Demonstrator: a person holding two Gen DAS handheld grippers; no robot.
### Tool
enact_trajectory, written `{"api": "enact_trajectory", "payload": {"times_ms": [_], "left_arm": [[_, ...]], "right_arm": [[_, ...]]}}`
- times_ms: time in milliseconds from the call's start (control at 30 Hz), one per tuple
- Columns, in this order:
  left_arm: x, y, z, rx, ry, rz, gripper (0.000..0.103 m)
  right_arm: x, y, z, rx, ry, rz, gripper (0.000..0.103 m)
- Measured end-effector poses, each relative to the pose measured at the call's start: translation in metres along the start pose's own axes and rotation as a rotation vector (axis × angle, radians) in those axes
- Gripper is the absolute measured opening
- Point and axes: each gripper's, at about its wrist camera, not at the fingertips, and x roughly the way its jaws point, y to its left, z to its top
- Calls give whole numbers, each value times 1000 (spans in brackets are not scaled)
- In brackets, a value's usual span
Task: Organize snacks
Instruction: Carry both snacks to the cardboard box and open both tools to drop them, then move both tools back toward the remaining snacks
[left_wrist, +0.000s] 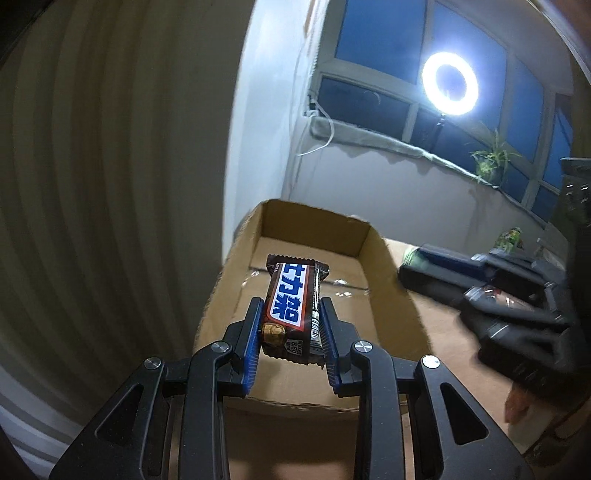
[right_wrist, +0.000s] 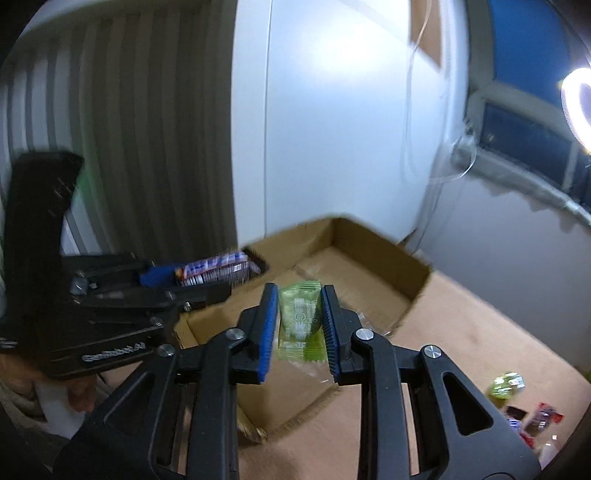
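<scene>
Two claws hung over the box, ready to drop snacks inside. Left claw pinched a chocolate bar; right claw squeezed a green candy.

At the centre of the frame the right tool, black with blue pads, grips a small pale green wrapped snack between its fingers. Behind it lies an open brown cardboard box on a tan surface. At the left the other black tool holds a dark wrapped chocolate bar over the box's left edge. More loose wrapped snacks lie at the lower right. A ring light glows at the right edge.
</scene>
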Motion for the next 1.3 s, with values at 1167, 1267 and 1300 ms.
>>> {"api": "enact_trajectory", "payload": {"times_ms": [1167,1267,1300], "left_arm": [[-49,-97,-19,39,0,11,86],[-45,-119,-26,73,26,-16,86],[-43,-126,-28,89,36,-27,86]], "right_arm": [[-196,-52,-123,320,-106,-440,103],[-211,-68,-147,381,-73,-481,103],[-216,-72,-153,392,-73,-490,103]]}}
